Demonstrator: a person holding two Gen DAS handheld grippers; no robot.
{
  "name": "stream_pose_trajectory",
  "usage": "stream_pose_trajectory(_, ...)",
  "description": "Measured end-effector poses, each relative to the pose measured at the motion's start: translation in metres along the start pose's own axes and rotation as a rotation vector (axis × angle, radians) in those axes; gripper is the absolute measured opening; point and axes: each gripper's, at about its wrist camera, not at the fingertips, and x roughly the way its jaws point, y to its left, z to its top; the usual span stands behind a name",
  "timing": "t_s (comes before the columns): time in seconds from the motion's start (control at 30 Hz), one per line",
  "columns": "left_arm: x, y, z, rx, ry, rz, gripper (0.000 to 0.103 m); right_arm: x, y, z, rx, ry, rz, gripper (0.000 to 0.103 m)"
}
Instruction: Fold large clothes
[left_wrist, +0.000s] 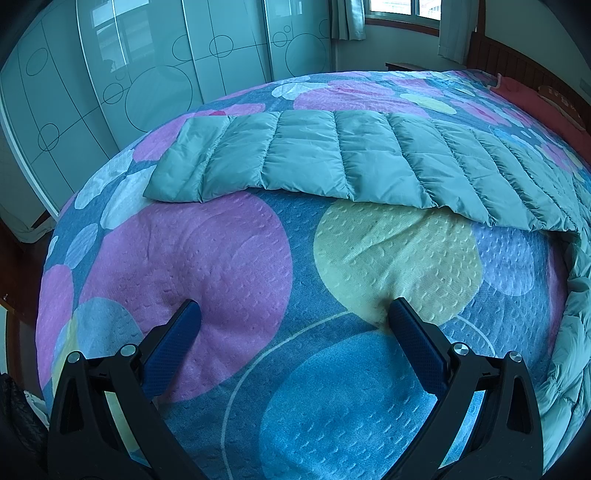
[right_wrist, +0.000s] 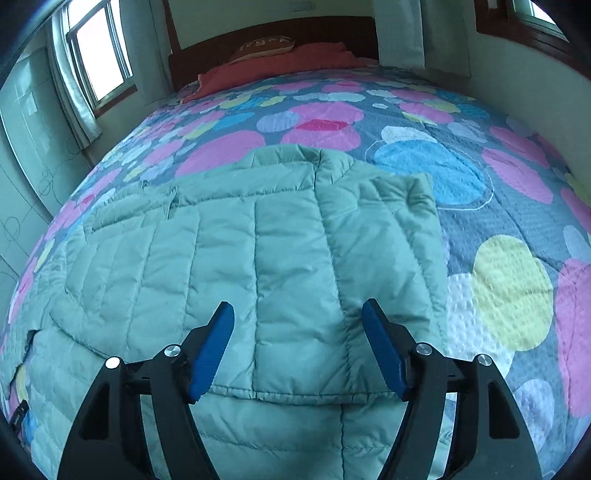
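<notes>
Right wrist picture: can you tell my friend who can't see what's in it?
A puffy pale green jacket lies flat on a bed with colorful circles. The open right gripper hovers over the jacket, holding nothing. A red pillow sits by the headboard.

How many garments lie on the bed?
1: a pale green quilted down jacket, spread on the circle-patterned bedspread; its sleeve stretches across the left view. Others could lie outside view.

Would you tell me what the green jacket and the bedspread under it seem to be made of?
Green jacket: likely thin nylon or polyester shell, padded; faint sheen, puffy stitched channels. Bedspread: probably matte woven cotton, seersucker-like; small puckered dimples across the printed circles.
</notes>
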Motion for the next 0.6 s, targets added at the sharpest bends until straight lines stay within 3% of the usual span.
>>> stream_pose_trajectory(0.03,0.000,0.000,0.000,0.000,0.000,0.000,0.101,0.006,0.001,-0.003,-0.001,0.016,-0.007,0.071)
stream_pose_trajectory(0.1,0.000,0.000,0.000,0.000,0.000,0.000,0.101,0.015,0.004,-0.008,-0.025,0.024,-0.013,0.082)
stream_pose_trajectory(0.33,-0.002,0.006,0.001,-0.034,0.006,-0.053,0.101,0.022,0.014,-0.017,-0.082,-0.006,-0.057,0.086)
stream_pose_trajectory(0.5,-0.004,0.037,0.007,-0.176,-0.037,-0.169,0.101,0.022,0.012,-0.018,-0.080,-0.011,-0.049,0.086)
stream_pose_trajectory(0.6,0.005,0.056,0.019,-0.239,-0.043,-0.199,0.101,0.021,0.011,-0.018,-0.078,-0.012,-0.046,0.087)
